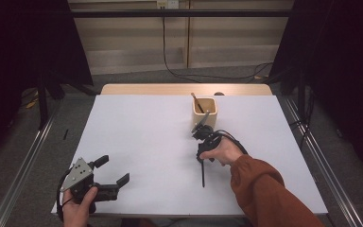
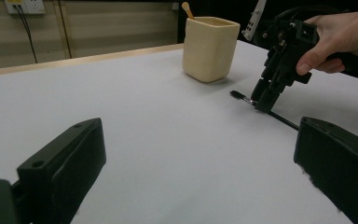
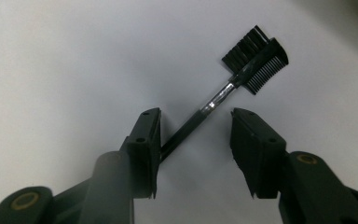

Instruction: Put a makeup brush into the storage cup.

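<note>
Jaws of my right gripper (image 3: 196,140) stand astride the brush (image 3: 242,70), part open, the pads not yet pressing its thin handle; I hold them tip-down so they can pinch it off the table (image 1: 137,142). The brush lies flat just this side of the cup (image 1: 204,112), head toward it, likely bound for it. My left gripper (image 1: 111,172) rests wide open and empty, well left of the cup, out of the way. A stick (image 1: 196,101) leans in the cup. I can read no labels or writing.
</note>
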Motion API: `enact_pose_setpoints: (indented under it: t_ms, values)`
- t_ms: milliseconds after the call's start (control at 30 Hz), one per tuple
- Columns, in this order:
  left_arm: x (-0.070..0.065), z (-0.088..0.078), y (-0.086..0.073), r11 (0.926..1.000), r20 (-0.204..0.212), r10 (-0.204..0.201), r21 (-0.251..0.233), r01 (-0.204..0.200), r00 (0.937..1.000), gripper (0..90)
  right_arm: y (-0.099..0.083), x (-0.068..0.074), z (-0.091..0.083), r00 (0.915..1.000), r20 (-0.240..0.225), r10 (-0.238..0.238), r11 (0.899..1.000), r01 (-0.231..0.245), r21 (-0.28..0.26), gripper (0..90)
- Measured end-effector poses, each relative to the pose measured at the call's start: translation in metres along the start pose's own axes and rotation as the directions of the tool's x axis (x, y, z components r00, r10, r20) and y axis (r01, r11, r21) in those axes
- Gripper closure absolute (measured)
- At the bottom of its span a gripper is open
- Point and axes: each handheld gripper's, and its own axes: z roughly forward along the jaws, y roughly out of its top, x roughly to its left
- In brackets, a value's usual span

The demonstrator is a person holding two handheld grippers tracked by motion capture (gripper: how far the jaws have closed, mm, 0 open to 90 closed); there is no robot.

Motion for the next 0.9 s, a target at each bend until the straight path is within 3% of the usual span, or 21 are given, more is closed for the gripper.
enact_pose_setpoints:
  t_ms: [400, 700, 900]
  values:
    - [0.000, 0.000, 0.000, 1.0000, 0.002, 0.003, -0.002, -0.003, 1.0000, 2.1, 0.002, 0.001, 0.000, 0.9989, 0.033, -0.033, 0.999, 0.033, 0.021, 64.6]
    - [0.000, 0.000, 0.000, 1.0000, 0.006, 0.007, -0.003, -0.007, 1.0000, 2.1, 0.001, -0.005, 0.000, 0.9993, 0.029, -0.022, 1.000, 0.022, 0.012, 78.0]
    - [0.000, 0.000, 0.000, 0.9999, 0.007, 0.011, 0.004, -0.011, 0.9999, 2.1, -0.003, -0.013, -0.001, 0.9999, 0.003, 0.012, 1.000, -0.012, -0.018, 86.1]
